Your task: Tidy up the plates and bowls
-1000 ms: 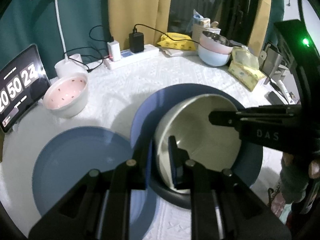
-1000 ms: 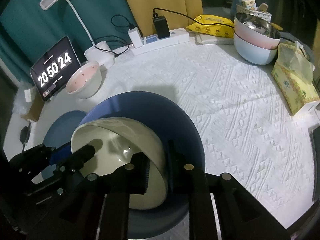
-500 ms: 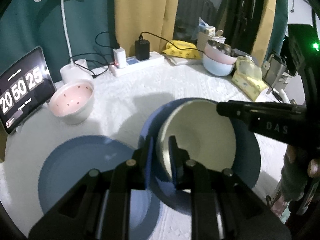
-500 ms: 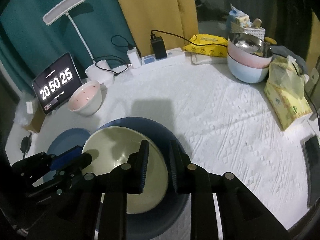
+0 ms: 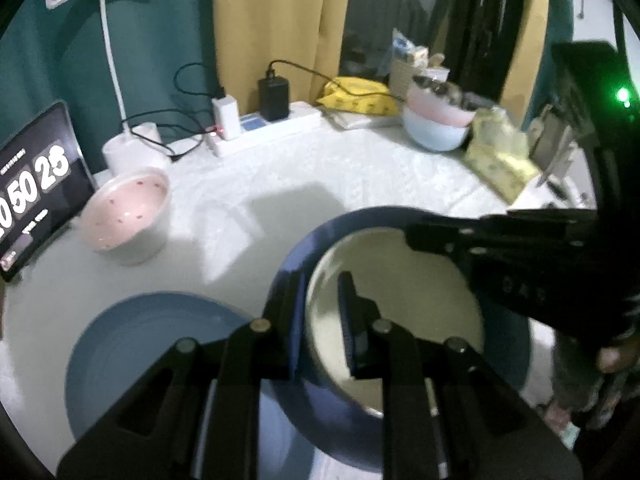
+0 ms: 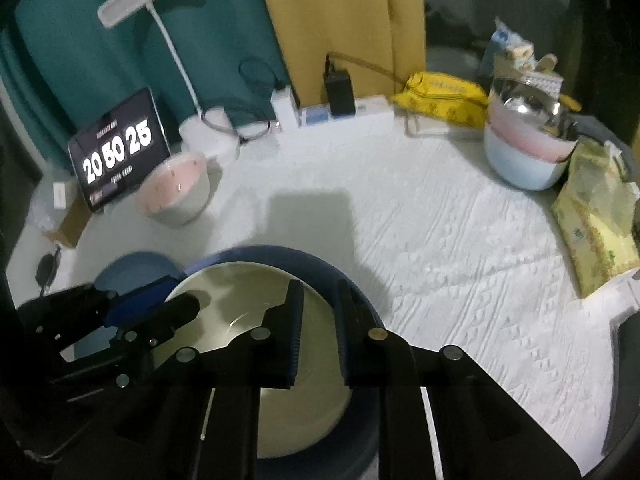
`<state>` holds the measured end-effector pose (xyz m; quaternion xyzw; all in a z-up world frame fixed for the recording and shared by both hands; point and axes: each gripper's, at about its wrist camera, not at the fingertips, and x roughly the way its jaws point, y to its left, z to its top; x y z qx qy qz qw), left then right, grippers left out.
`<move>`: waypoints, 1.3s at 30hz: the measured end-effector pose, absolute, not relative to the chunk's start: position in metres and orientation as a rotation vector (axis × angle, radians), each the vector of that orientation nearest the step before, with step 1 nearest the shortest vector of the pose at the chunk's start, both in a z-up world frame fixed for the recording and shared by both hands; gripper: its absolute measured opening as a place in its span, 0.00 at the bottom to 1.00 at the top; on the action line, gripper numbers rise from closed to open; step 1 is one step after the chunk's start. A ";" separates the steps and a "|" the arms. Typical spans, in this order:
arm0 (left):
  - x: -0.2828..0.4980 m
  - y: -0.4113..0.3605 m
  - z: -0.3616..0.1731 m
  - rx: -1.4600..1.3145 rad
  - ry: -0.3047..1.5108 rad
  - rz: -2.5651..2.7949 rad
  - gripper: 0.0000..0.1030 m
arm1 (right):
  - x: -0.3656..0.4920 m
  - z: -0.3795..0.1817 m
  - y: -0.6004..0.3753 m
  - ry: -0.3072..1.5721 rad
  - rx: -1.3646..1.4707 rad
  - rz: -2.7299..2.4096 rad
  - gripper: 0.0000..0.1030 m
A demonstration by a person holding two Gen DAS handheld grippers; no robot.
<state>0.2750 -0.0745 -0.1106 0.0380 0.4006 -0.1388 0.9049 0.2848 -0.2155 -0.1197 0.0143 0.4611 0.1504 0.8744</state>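
A cream bowl (image 5: 404, 312) sits inside a dark blue bowl (image 5: 360, 220). My left gripper (image 5: 320, 320) is shut on their near rims, and my right gripper (image 6: 318, 328) is shut on the opposite rims (image 6: 320, 276). Both bowls are held above the white tablecloth. A light blue plate (image 5: 148, 344) lies on the cloth to the left, and it also shows in the right wrist view (image 6: 132, 268). A pink bowl (image 5: 128, 216) stands further back left.
A stack of bowls (image 6: 524, 148) stands at the back right beside a tissue pack (image 6: 596, 216). A clock tablet (image 6: 120, 152), a lamp base (image 6: 208, 136) and a power strip (image 6: 340, 112) line the back edge.
Both grippers have lifted the nested bowls higher off the table. The table items look smaller and further away. The clock went from 24 to 25.
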 end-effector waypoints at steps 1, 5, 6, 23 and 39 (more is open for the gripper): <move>0.276 -0.075 -0.113 0.076 0.836 -0.289 0.17 | 0.285 -0.123 -0.216 0.974 0.034 0.313 0.10; 0.277 -0.074 -0.115 0.075 0.843 -0.294 0.17 | 0.282 -0.123 -0.215 0.973 0.026 0.320 0.10; 0.276 -0.075 -0.115 0.081 0.844 -0.294 0.17 | 0.283 -0.122 -0.214 0.974 0.018 0.319 0.10; 0.262 -0.068 -0.101 0.075 0.824 -0.298 0.18 | 0.272 -0.108 -0.211 0.968 0.016 0.282 0.10; 0.262 -0.047 -0.082 0.055 0.779 -0.275 0.21 | 0.272 -0.084 -0.195 0.934 -0.021 0.284 0.26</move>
